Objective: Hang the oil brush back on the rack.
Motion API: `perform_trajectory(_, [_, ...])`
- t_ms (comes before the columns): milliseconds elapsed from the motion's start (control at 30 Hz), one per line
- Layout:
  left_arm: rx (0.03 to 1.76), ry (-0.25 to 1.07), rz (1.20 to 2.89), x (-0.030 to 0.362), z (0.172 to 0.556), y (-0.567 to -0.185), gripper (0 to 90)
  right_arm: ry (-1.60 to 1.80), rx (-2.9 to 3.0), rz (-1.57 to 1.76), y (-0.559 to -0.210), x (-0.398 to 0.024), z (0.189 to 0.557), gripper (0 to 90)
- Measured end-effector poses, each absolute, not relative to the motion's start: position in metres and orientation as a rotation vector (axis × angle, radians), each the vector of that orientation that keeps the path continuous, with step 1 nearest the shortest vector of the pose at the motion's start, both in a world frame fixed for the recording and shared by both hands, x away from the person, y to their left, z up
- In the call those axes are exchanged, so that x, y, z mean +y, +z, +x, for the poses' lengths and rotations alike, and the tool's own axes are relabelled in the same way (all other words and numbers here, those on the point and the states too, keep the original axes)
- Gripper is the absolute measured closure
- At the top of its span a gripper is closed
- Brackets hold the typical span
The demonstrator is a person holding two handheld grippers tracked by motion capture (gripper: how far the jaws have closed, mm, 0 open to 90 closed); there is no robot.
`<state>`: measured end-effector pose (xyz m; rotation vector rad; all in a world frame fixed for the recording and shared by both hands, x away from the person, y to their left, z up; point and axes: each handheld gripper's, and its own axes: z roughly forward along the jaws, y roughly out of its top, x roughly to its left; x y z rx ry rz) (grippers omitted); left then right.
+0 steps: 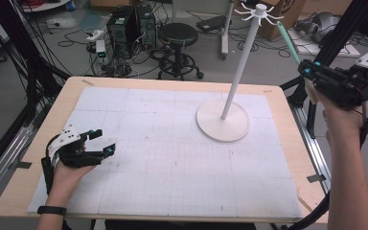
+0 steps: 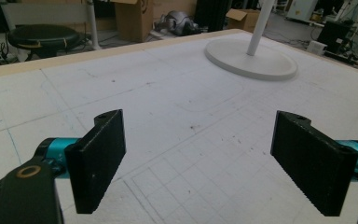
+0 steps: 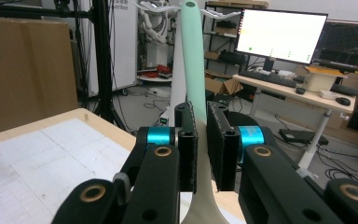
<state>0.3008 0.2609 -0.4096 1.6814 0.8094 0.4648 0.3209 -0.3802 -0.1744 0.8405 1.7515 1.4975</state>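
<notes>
Your right gripper (image 1: 308,72) is clamped on a mint-green utensil (image 3: 193,70), jaws pressed against its handle, held off the table's edge at about two o'clock. The handle tip rises toward the hooks of the white stand (image 1: 239,72), just beside them at one o'clock. Your left gripper (image 1: 101,142) rests on the mat (image 1: 172,163) at eight o'clock, jaws spread apart, nothing between them.
</notes>
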Motion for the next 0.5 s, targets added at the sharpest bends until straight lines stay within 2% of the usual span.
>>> perform_trajectory(500, [0.802,0.458,1.690,0.259,0.300,-0.410,18.5,1.456,1.772,0.866,-0.181,-0.365,0.336,82.8])
